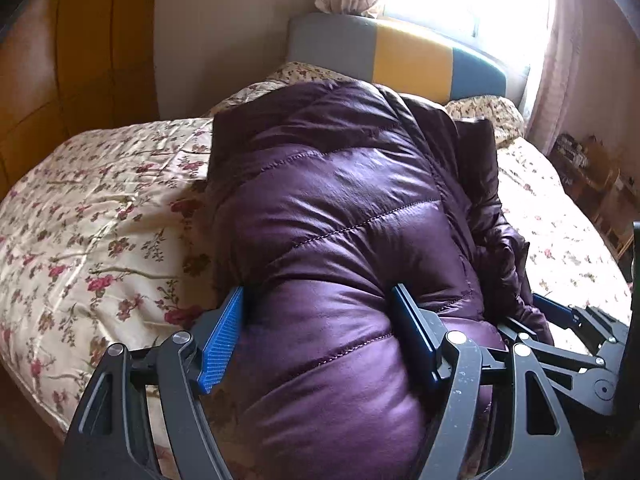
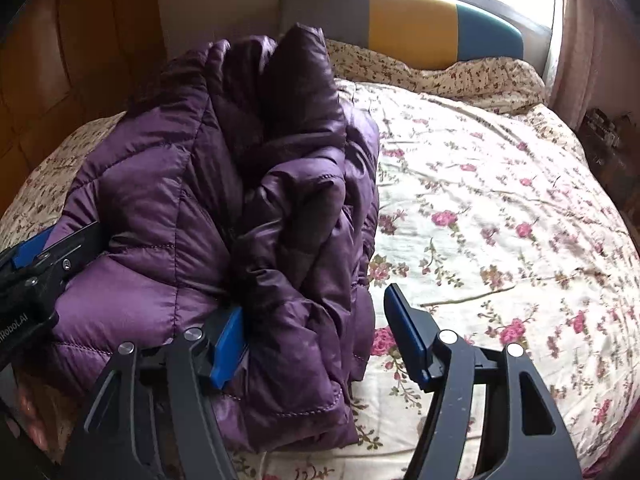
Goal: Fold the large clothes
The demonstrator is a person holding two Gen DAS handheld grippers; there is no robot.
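While the purple jacket (image 1: 344,216) lies bundled on the bed (image 1: 92,216), left gripper (image 1: 320,340) and right gripper (image 2: 312,340) straddle its near end, both spread (neither visibly pinching); next, clamp and fold.

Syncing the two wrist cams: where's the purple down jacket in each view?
Left wrist: purple down jacket fills the centre, running down between the left gripper fingers.
Right wrist: jacket sits left of centre, bunched on the floral bedspread.
Shared landmark: grey-yellow-teal headboard, top of both.
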